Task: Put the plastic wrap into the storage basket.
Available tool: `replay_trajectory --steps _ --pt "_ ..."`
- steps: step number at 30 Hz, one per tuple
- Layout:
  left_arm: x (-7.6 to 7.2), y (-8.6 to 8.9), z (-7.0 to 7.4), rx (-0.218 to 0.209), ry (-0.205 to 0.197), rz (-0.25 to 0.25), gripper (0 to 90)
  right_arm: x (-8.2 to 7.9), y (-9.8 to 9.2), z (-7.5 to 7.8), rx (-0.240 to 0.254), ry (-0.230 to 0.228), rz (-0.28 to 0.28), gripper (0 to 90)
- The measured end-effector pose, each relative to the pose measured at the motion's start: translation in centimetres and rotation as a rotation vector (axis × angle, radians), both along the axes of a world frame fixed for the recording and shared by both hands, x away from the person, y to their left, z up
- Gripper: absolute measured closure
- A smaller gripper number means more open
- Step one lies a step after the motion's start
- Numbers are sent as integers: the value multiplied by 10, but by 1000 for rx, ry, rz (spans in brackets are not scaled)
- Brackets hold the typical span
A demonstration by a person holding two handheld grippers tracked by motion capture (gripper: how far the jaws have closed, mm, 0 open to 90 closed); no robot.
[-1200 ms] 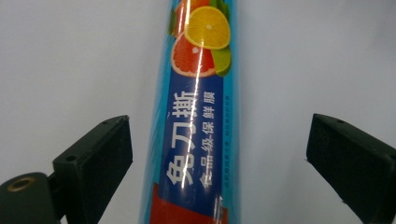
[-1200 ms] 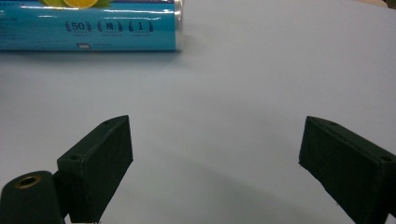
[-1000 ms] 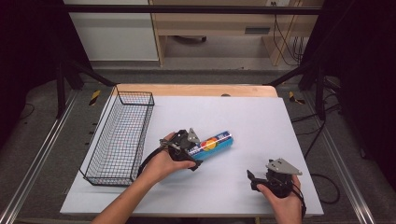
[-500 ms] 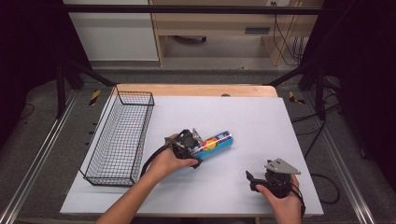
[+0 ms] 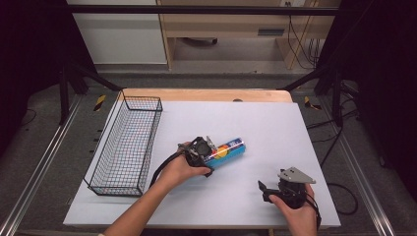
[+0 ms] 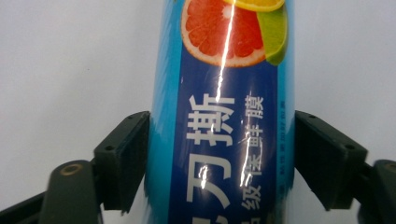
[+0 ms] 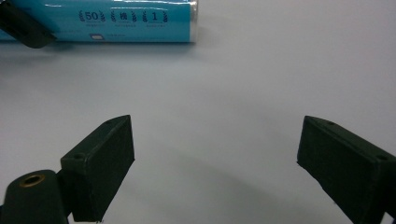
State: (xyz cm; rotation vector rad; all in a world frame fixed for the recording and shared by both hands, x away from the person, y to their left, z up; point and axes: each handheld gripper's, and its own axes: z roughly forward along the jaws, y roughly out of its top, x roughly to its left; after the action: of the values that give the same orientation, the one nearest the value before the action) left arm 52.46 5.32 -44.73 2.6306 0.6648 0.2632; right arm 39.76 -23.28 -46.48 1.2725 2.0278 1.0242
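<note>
A blue cling-film tube (image 5: 230, 150) with a citrus picture lies on its side in the middle of the white table top (image 5: 255, 123). My left gripper (image 5: 210, 153) reaches it from the left. In the left gripper view its jaws have just been closing, and both pads (image 6: 126, 158) now press the sides of the tube (image 6: 224, 70), so the left gripper (image 6: 222, 158) is shut on it. My right gripper (image 5: 264, 191) rests near the front right of the table. It stands open (image 7: 215, 158) over bare surface, with the tube (image 7: 116, 21) farther off.
A black wire basket (image 5: 128, 142) stands along the table's left side. A wooden strip (image 5: 206, 94) runs along the far edge. Metal rails flank the table, and cables trail off to the right.
The left gripper has slid slightly along the tube towards the right and its jaws have drawn in onto it. The right gripper has stayed where it was.
</note>
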Motion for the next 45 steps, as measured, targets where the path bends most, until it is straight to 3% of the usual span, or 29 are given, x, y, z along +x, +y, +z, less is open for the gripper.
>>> replay_trajectory --steps 4,15,32,39,45 --pt "1 -2 -1 27 0 -7 261 0 0 0 0 3 5 112" --pt "4 -3 -3 41 17 2 298 1 1 -1 0 4 14 115" --pt "3 -5 -2 66 5 -13 312 0 0 0 11 2 9 124" --pt "-2 -5 1 40 25 -11 317 0 0 0 18 3 8 126" --pt "-6 -2 16 4 -1 -3 317 1 0 -1 19 5 8 126"
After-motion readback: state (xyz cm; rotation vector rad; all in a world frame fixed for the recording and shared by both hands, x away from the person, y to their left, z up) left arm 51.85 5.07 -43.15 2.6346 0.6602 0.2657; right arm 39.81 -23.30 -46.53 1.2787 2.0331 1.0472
